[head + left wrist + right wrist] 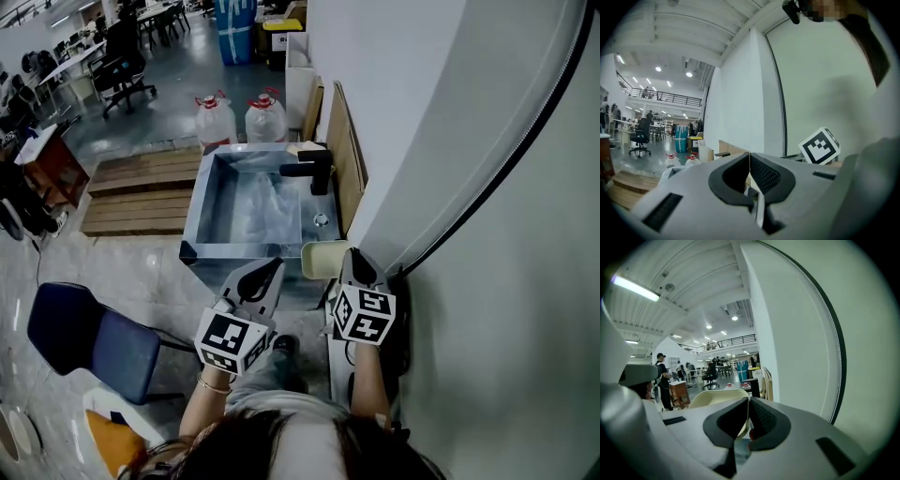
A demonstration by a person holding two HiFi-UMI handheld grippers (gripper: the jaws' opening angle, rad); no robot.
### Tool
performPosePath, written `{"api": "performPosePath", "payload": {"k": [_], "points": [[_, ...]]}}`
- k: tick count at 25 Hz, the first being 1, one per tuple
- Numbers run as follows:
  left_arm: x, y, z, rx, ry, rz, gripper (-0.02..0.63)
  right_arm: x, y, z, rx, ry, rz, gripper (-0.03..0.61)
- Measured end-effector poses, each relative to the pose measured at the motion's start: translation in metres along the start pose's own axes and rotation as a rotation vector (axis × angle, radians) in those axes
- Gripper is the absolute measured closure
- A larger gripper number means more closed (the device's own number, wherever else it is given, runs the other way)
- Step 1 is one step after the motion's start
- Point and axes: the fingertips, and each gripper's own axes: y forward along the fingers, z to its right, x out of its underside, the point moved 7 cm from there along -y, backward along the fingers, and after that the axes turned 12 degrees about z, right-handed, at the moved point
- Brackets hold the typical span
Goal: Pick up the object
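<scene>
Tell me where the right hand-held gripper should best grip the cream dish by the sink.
Likely the thin rim of the cream dish, on the edge facing the right hand-held gripper, coming from the person's side. It looks wide and rounded, too broad to span, and sits at the near right corner of the sink.

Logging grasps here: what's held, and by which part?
The right gripper pinches the cream dish by its rim; the left gripper is shut on nothing.

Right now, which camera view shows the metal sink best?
The head view: the whole metal sink lies open from above, with its black faucet. The left gripper view shows only a strip of its rim, low at left. The right gripper view hides it behind a cream dish.
</scene>
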Motion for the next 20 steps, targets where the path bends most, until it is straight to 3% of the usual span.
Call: {"api": "performPosePath", "payload": {"k": [20], "points": [[-0.022, -0.044, 0.04, 0.002, 0.025, 0.039, 0.604, -0.036, -0.075, -0.013, -0.024, -0.039, 0.121, 0.546]]}}
